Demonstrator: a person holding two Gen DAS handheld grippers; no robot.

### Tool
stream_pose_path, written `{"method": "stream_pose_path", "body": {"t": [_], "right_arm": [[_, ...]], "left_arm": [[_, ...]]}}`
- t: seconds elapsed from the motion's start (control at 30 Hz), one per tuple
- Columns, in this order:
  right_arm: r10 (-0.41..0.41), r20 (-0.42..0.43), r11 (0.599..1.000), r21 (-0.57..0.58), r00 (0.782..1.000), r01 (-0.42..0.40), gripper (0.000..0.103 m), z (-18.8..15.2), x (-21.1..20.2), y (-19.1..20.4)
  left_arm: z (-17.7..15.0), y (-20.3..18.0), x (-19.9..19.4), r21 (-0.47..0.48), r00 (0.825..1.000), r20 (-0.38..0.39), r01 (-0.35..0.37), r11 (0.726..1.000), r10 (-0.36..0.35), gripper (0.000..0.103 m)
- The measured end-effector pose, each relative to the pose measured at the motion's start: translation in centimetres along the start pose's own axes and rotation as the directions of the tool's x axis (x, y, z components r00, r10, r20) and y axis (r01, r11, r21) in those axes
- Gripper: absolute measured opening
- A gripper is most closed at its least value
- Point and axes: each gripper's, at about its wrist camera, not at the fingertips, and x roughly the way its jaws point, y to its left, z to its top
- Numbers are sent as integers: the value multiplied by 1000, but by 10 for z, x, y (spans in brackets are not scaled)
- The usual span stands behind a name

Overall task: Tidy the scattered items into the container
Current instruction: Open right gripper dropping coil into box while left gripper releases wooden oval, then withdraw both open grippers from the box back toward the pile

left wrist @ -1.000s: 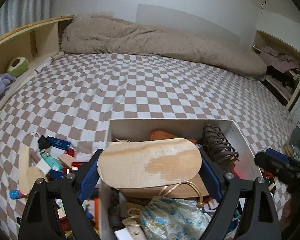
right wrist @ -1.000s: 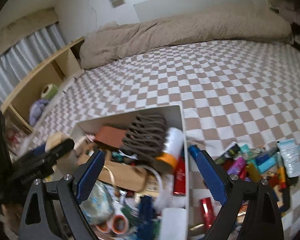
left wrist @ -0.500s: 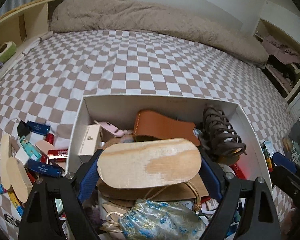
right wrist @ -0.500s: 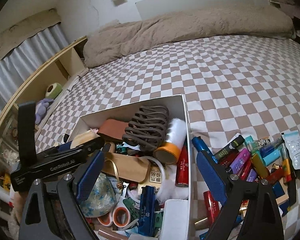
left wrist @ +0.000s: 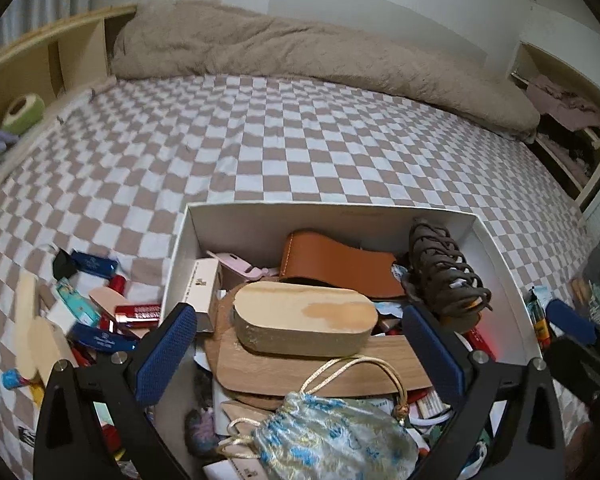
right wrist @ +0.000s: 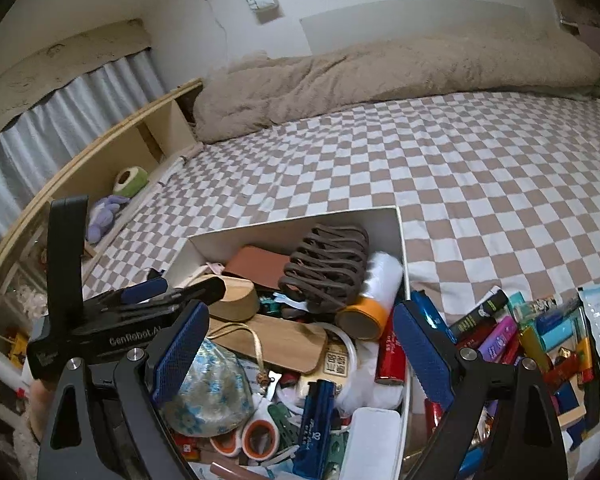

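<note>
white box (left wrist: 182,240) crammed, oval wooden block (left wrist: 304,322) atop

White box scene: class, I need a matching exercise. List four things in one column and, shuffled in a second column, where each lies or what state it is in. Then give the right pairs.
Things:
1. oval wooden box
2. dark hair claw
3. red tube
4. left gripper

Places or states:
A. on the checked sheet, outside the white box
B. open, jaws just widened, pads clear of everything
C. inside, resting on a flat wooden board
D. inside, against the right wall

Pairs: 1-C, 2-D, 3-A, 4-B
</note>
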Motion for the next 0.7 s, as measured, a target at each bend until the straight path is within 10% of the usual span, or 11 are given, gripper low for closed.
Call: {"method": "stream_pose_path", "body": {"t": [0.7], "right_arm": [[-75, 121, 991, -102, 990, 88, 95, 4, -24, 3]], "left_arm": [[-6, -6, -48, 47, 990, 135, -53, 997, 46, 103]]}}
